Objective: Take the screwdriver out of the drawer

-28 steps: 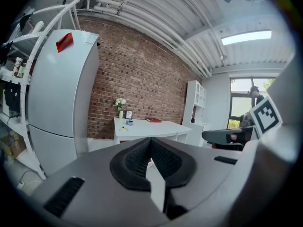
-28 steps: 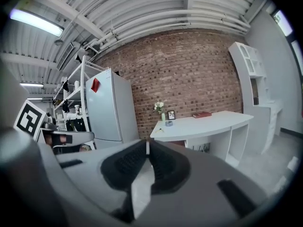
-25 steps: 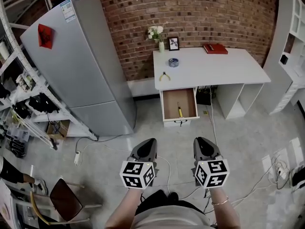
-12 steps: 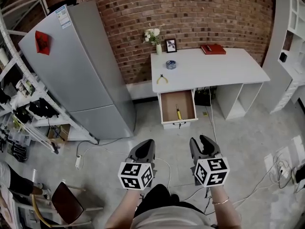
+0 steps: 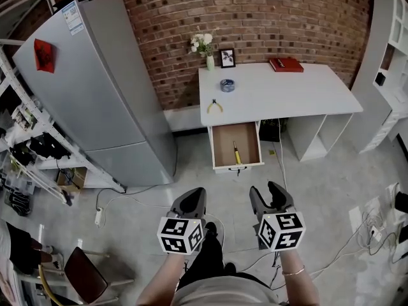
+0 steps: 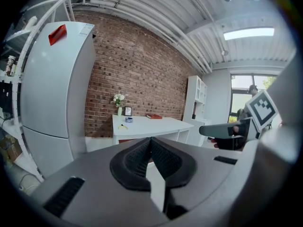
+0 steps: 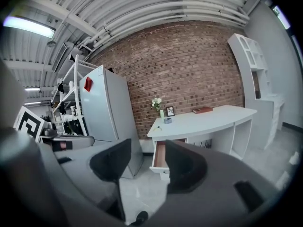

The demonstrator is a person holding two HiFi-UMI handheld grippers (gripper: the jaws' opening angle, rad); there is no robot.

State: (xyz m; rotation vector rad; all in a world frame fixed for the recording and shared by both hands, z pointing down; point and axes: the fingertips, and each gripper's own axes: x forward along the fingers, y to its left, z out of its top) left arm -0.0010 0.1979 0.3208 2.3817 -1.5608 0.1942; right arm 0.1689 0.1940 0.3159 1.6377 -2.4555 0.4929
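Note:
A yellow-handled screwdriver (image 5: 235,153) lies in the open wooden drawer (image 5: 218,150) under the left end of the white desk (image 5: 287,94). Both grippers hang over the concrete floor, well short of the drawer. My left gripper (image 5: 193,197) has its jaws shut together with nothing in them; in the left gripper view its pads (image 6: 150,156) meet. My right gripper (image 5: 271,192) is opening, jaws spread wide with only floor between them, and the right gripper view shows the drawer (image 7: 159,156) beyond the gap of that gripper (image 7: 146,162).
A grey fridge (image 5: 95,88) stands left of the desk. On the desk are a vase of flowers (image 5: 208,54), a photo frame (image 5: 226,57), a tape roll (image 5: 227,85), yellow pliers (image 5: 215,106) and a red book (image 5: 285,64). Cables (image 5: 280,171) trail on the floor. White shelves (image 5: 389,50) stand at right.
The right gripper's jaws have spread from nearly shut to wide. Both grippers and the head view have advanced a little toward the desk, and the drawer now sits slightly lower in view.

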